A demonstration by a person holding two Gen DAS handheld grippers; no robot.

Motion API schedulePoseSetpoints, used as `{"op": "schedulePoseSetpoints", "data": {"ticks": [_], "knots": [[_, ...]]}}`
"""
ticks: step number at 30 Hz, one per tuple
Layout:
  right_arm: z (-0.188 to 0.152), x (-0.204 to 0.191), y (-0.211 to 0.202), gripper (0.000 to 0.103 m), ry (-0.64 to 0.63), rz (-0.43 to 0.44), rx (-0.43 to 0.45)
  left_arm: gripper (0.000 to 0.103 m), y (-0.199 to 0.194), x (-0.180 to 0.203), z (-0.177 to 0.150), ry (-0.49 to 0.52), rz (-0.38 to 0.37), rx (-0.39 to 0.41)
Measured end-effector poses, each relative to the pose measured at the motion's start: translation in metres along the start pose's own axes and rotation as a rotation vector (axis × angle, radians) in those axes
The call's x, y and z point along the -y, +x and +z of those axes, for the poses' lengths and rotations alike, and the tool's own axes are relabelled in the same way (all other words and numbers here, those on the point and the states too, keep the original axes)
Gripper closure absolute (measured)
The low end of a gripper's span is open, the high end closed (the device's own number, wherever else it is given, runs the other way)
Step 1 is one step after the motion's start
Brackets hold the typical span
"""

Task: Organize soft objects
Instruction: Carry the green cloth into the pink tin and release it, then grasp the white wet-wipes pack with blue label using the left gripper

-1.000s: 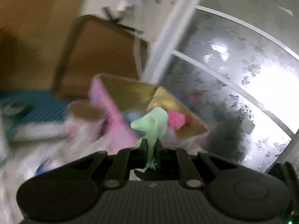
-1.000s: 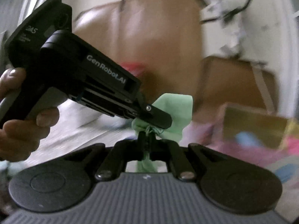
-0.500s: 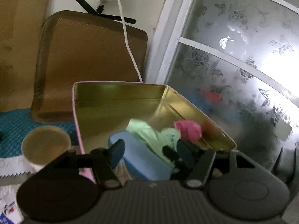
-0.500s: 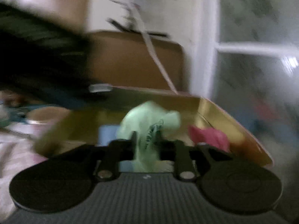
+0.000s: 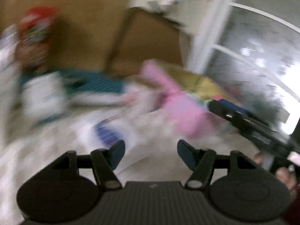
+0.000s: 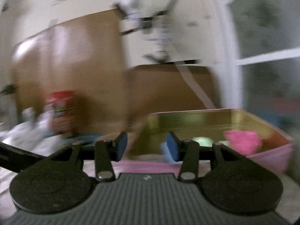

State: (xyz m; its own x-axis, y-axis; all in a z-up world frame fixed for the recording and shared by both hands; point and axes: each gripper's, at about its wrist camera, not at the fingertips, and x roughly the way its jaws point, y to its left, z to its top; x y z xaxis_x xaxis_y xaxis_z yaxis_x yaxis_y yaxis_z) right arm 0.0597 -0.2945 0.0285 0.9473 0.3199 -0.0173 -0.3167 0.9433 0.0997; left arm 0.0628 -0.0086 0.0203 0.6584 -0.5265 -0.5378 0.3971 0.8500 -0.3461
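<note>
My left gripper (image 5: 151, 154) is spread wide with nothing between its blue-padded fingers (image 5: 117, 154), hovering over a blurred pale cloth surface (image 5: 56, 150), and my right gripper (image 6: 147, 146) is likewise parted and empty just in front of the tin (image 6: 270, 154). That tin is a shallow rectangular box, pink outside and shiny gold inside, and in it lie the soft pieces: a crumpled pink one (image 6: 243, 141), a pale green one (image 6: 203, 141) and a light blue one (image 6: 166, 152) behind my finger. From the left wrist view the same tin (image 5: 180, 101) sits well ahead to the right, smeared by motion, with my right gripper's dark body (image 5: 249, 123) beside it.
</note>
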Motion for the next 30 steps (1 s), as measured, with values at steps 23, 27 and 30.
{"op": "schedulePoseSetpoints", "data": {"ticks": [23,27,30], "knots": [[-0.048,-0.123,0.034,0.025,-0.242,0.495,-0.465,0.021,-0.042,-0.07,-0.023,-0.164,0.042,0.06],[-0.053,-0.099,-0.005,0.019,-0.37,0.579,-0.428,0.024,-0.029,-0.039,-0.027,-0.093,-0.06,-0.009],[-0.053,-0.068,-0.019,0.014,-0.413,0.358,-0.371,0.025,-0.017,-0.013,-0.027,-0.04,-0.105,-0.045]]}}
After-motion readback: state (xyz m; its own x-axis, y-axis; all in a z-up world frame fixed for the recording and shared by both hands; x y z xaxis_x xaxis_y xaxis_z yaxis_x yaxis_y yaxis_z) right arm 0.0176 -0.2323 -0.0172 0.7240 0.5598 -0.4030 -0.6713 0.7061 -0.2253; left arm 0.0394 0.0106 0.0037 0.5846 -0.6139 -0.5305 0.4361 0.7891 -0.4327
